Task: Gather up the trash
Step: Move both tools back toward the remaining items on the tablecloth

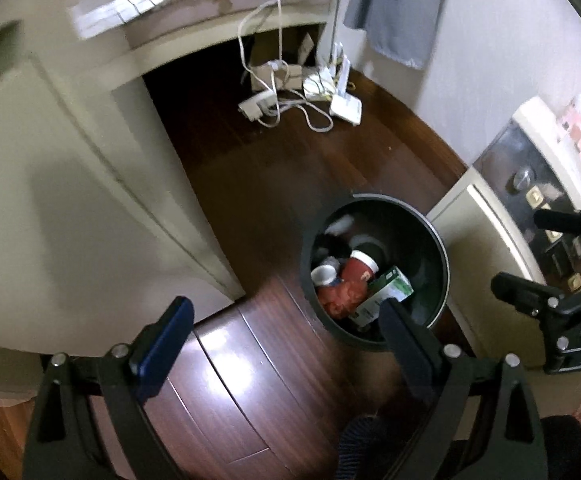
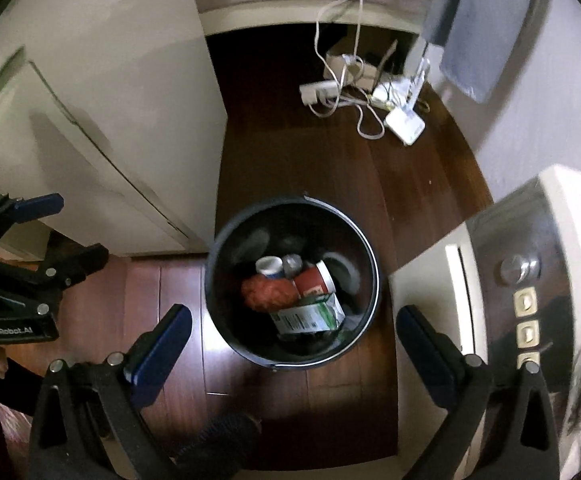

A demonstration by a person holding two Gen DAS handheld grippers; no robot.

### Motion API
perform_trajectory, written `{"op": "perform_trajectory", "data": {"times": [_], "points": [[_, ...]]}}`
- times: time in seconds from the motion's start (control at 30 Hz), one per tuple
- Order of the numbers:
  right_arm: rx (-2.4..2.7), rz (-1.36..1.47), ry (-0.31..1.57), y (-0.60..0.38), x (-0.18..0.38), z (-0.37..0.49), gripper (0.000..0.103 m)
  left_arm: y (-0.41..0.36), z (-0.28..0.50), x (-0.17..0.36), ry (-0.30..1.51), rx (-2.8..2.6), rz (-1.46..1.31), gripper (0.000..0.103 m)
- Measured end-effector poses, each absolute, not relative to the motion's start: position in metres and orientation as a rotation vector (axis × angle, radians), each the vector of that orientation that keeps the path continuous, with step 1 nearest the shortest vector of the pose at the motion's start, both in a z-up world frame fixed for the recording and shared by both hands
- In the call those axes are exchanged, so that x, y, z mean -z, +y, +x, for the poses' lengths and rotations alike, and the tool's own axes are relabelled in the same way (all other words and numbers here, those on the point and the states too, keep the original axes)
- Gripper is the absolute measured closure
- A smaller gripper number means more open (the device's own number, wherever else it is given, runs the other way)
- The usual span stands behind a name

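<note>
Trash point(image 2: 290, 300) heaped inside round dark bin point(image 2: 370, 248) standing on dark wooden floor point(image 2: 330, 168). Among contents: red paper cup point(image 2: 312, 280) lying on its side, green-and-white carton point(image 2: 310, 316) tilted against it, crumpled orange-red wrapper point(image 2: 268, 292) to the left, small white-rimmed cup point(image 2: 268, 266) behind. Further items at the bottom too dark to make out, possibly lids. Same bin point(image 1: 442, 264) seen from the left wrist, carton point(image 1: 390, 286) nearest the lens.

Right gripper point(image 2: 292, 330) poised above the bin, pointing steeply down, jaws spread wide, nothing between the blue pads point(image 2: 162, 344). Left gripper point(image 1: 286, 332) likewise wide and empty, off to the left of the bin, above bare floor point(image 1: 250, 380), right finger overlapping the bin's near rim in view. Each gripper visible at the edge of the other's view: left gripper point(image 2: 66, 228), right gripper point(image 1: 530, 252).

Cream cabinet point(image 2: 90, 140) just left of the bin; dark door with round knob point(image 2: 520, 268) to the right. Tangle of white cables and power strip point(image 2: 318, 92) well beyond, near white router point(image 2: 404, 124). Grey cloth point(image 2: 466, 32) hanging at upper right.
</note>
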State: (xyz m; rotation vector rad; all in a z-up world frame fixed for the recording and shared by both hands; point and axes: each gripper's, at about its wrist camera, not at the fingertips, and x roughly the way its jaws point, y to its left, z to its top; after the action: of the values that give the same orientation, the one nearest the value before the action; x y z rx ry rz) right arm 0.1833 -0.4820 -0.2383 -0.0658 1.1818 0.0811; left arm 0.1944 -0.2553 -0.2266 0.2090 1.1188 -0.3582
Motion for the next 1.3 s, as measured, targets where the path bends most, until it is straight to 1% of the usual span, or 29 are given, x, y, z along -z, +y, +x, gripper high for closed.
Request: {"op": "perform_trajectory", "data": {"times": [0.3,0.67,0.9,1.03,1.2,1.3], "points": [[-0.097,-0.106,1.079,-0.446,0.173,0.174,0.0,-0.218,0.184,0.173,1.033,0.331,0.174,0.008],[-0.154,-0.157,0.917,-0.387,0.072,0.153,0.0,-0.164,0.164,0.108,0.927,0.276,0.134,0.008],[-0.199,-0.179,0.789,-0.338,0.003,0.148,0.0,-0.117,0.149,0.051,0.828,0.229,0.082,0.008],[-0.278,-0.102,0.715,-0.312,-0.041,0.154,0.0,-0.086,0.142,0.016,0.771,0.181,0.051,0.008],[-0.29,-0.125,0.628,-0.277,-0.084,0.165,0.0,-0.042,0.144,-0.023,0.708,0.126,-0.003,0.008],[-0.291,-0.108,0.639,-0.26,-0.101,0.188,0.0,-0.023,0.157,-0.043,0.656,0.074,-0.002,0.008]]}}
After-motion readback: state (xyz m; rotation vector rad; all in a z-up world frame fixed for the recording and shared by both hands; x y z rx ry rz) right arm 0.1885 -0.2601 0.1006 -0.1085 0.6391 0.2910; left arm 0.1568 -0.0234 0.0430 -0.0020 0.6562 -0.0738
